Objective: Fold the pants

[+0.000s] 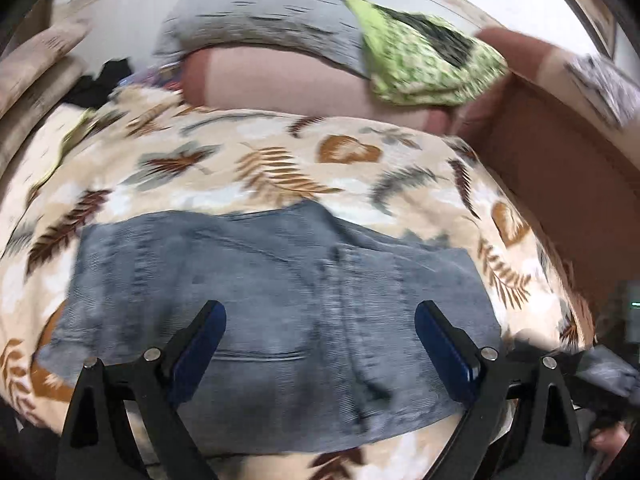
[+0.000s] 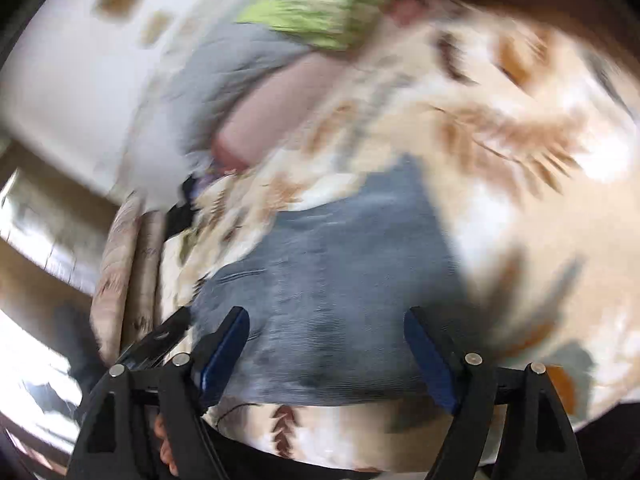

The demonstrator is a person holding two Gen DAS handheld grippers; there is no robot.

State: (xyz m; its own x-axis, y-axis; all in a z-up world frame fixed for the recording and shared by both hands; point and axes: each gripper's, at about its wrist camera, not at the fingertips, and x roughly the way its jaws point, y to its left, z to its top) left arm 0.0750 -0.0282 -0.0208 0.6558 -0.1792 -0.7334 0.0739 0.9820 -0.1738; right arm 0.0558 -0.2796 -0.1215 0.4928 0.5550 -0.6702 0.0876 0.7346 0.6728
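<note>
Grey-blue pants [image 1: 280,280] lie folded into a flat rectangle on the leaf-patterned bedspread [image 1: 260,160]. My left gripper [image 1: 320,320] is open and empty, hovering just above the near part of the pants. In the right wrist view, which is blurred by motion, the same pants [image 2: 332,280] lie ahead. My right gripper [image 2: 326,330] is open and empty above their near edge. The other gripper [image 2: 156,344] shows at the lower left of that view.
A green patterned cloth [image 1: 424,56] and a grey garment [image 1: 260,16] lie on a pink cushion [image 1: 280,80] at the far side. A brown sofa arm [image 1: 560,152] is on the right. Dark clothing [image 1: 100,84] sits at the far left.
</note>
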